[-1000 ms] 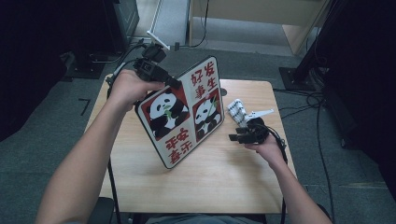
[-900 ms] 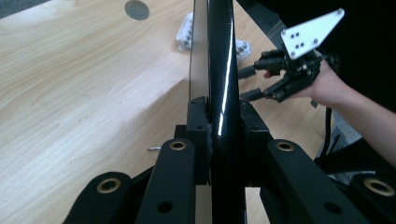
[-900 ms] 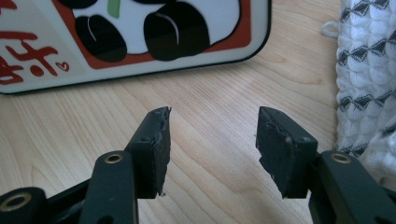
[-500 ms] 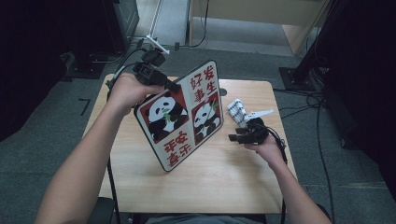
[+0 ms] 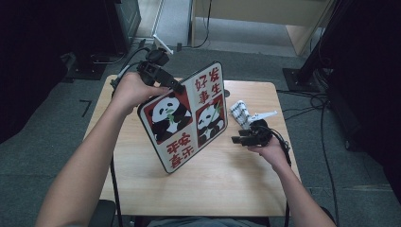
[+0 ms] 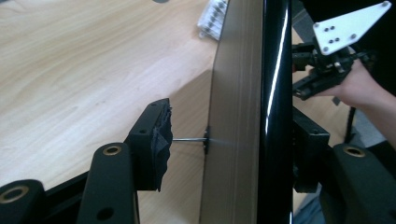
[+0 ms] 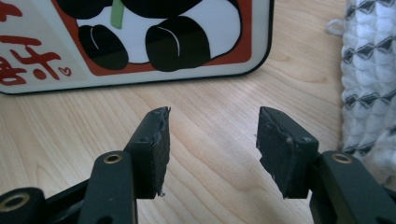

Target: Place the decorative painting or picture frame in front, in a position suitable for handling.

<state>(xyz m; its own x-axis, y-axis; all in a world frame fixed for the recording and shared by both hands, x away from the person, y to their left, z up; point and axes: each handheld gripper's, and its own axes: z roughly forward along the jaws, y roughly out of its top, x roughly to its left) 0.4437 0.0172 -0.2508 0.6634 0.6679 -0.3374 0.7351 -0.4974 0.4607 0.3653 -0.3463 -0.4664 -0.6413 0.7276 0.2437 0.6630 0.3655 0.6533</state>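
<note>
Table [image 5: 236, 189]: a light wooden top that took up the middle of the high view.
Panda board [image 5: 187, 116]: stood tilted on its lower edge at the centre of the table, picture side toward the lower right of the frame, with two pandas and red characters; in the left gripper view its edge [image 6: 243, 116] ran top to bottom at centre.
Left gripper [image 5: 176, 87]: at the board's upper left corner in the high view; its jaws had just been opening, the board's edge between them, the left pad [image 6: 156, 140] drawn clear of the board, so the grip was released.
Right gripper [image 5: 236, 138]: right of centre, just beside the board's right edge, jaws spread with only bare wood between them [image 7: 212, 140].
Patterned cloth [image 5: 240, 112]: lay on the table above the right gripper.
</note>
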